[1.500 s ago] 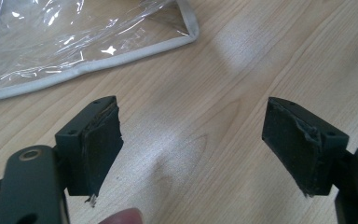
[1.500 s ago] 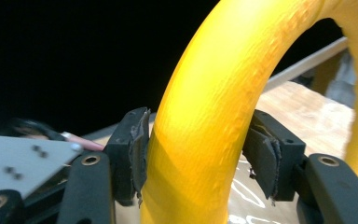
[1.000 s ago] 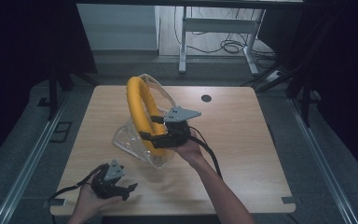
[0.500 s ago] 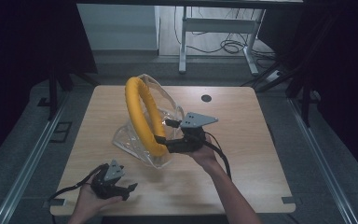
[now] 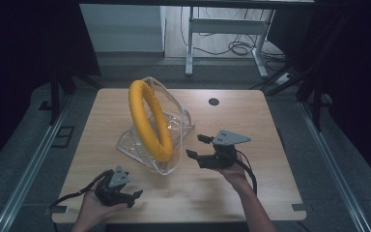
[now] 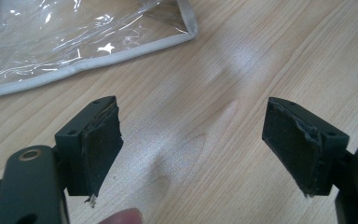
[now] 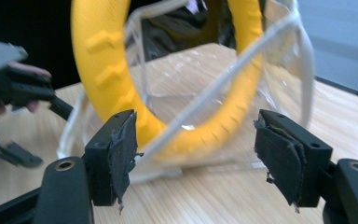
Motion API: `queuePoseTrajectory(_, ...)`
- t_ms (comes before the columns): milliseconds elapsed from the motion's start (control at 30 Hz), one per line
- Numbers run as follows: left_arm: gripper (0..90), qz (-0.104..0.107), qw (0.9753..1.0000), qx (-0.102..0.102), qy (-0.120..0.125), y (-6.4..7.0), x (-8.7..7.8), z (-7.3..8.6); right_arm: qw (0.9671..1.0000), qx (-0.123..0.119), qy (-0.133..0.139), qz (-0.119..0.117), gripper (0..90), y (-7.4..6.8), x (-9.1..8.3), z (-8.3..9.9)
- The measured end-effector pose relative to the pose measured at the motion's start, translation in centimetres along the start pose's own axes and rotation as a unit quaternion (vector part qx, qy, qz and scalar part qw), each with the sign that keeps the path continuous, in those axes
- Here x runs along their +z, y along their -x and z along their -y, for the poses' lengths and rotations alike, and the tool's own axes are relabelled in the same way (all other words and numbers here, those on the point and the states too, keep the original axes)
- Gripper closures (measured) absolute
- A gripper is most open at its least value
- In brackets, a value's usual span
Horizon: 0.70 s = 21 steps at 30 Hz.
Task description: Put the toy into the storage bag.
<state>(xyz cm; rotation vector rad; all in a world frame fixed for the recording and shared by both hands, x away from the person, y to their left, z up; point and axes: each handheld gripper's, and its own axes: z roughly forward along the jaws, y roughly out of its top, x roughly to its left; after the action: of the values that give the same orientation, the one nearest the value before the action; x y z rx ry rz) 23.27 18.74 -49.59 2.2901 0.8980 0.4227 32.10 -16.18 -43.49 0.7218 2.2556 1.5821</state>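
Nearest the person, the left gripper (image 5: 134,195) rests low at the counter's (image 5: 251,121) front edge with its jaws spread wide and nothing between them, a corner of the clear plastic bag (image 6: 74,51) lying just beyond it. Farther in, the right gripper (image 5: 196,147) hovers just beside the bag, its 2 jaws wide apart and empty. Beyond it, the yellow ring (image 5: 149,121) stands upright on edge inside the bag near the counter's middle.
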Motion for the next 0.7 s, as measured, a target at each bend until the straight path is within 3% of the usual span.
queuePoseTrajectory(333,19.5,-0.001,1.0,0.0,-0.002,0.0,0.0,0.0,0.9994,0.018,-0.023,0.017,29.7,1.0,-0.8,3.4)
queuePoseTrajectory(433,19.5,-0.001,1.0,0.0,0.0,0.0,0.0,0.0,0.9991,0.006,-0.033,0.024,29.7,0.9,-0.8,3.4)
queuePoseTrajectory(700,19.5,-0.001,1.0,0.002,-0.002,0.0,0.0,0.0,0.999,0.006,-0.038,0.022,29.8,0.6,-0.5,3.8)
